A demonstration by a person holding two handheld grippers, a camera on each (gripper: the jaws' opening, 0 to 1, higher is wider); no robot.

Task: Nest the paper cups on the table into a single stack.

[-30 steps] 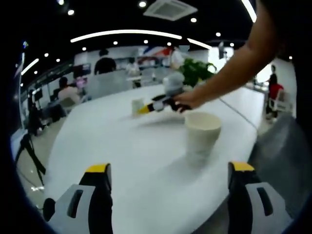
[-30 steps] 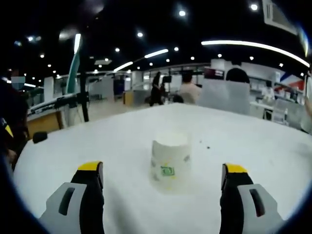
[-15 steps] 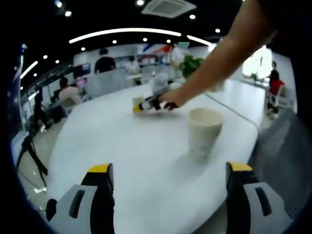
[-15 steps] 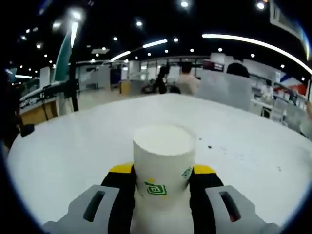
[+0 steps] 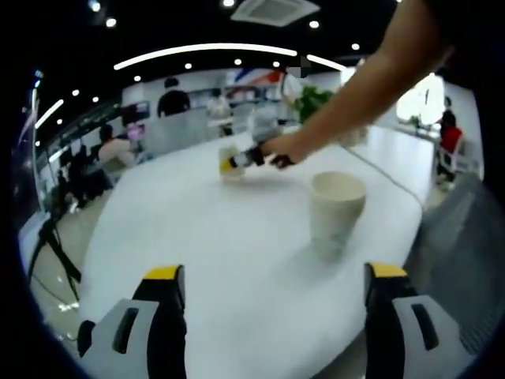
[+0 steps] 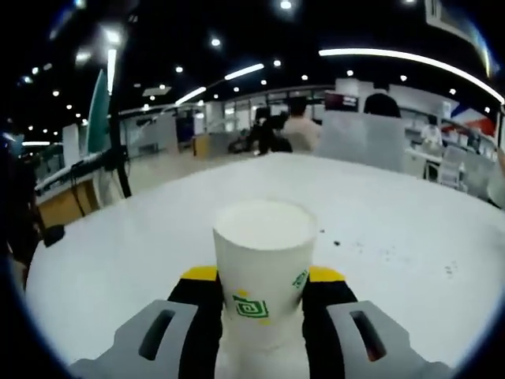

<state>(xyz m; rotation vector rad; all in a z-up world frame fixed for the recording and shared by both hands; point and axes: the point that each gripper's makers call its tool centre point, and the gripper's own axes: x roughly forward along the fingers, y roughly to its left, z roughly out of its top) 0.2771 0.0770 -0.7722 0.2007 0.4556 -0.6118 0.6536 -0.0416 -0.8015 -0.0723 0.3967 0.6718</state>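
Note:
A white paper cup with a green logo (image 6: 263, 276) stands upright between my right gripper's (image 6: 262, 286) yellow-tipped jaws, which are shut on it. In the left gripper view that same cup (image 5: 229, 160) shows far off on the white table (image 5: 205, 253), held by the right gripper (image 5: 241, 161) in a person's hand (image 5: 286, 148). A second paper cup (image 5: 335, 213) stands upright and open-topped on the table ahead and to the right of my left gripper (image 5: 268, 276). My left gripper is open, its jaws wide apart with nothing between them.
The table is a large white oval with its edge close at the lower right of the left gripper view. A person's bare arm (image 5: 371, 87) crosses above the second cup. Seated people (image 6: 300, 130) and office furniture lie beyond the table.
My right gripper closed in on the logo cup and shut on it. The left gripper stayed open and nearly still.

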